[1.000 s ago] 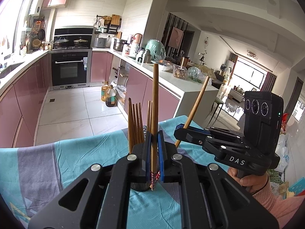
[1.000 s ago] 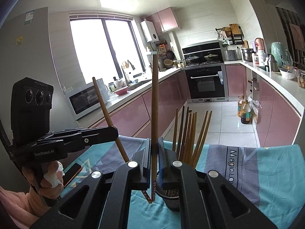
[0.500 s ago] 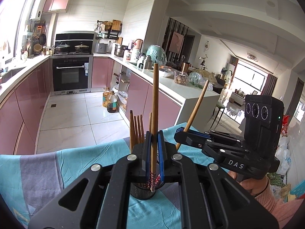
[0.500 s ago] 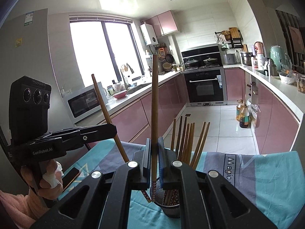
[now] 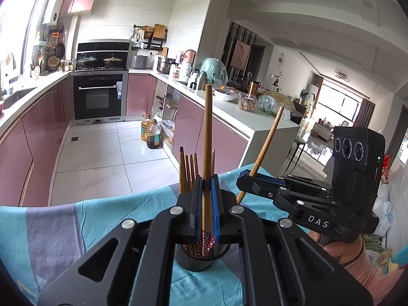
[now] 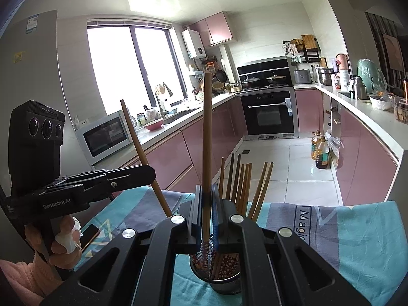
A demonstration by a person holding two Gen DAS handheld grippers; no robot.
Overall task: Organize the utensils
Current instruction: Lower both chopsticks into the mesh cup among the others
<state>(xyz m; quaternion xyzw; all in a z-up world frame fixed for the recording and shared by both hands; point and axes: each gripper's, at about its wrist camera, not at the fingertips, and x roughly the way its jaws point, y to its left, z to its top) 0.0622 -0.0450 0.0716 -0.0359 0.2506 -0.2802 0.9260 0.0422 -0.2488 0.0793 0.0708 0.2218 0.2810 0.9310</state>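
Across the table in front of you lies a teal and grey cloth, and on it, near its front edge, stands the black mesh holder that already carries a fan of chopsticks. You have both tools poised over that holder. Your left gripper is clamped tight on one upright chopstick, whose patterned tip hangs just above, or just inside, the holder's mouth; the exact depth is hidden by the jaws. Your right gripper is likewise shut on its own chopstick, upright, with its tip at the rim. The risk, as I judge it, is crowding: two sticks going into one narrow cup already full may strike the standing ones or each other and jam. The holder looks light, so a sideways push could tip it or drag it on the cloth. If you let go while a tip sits on the rim, that stick may topple out.
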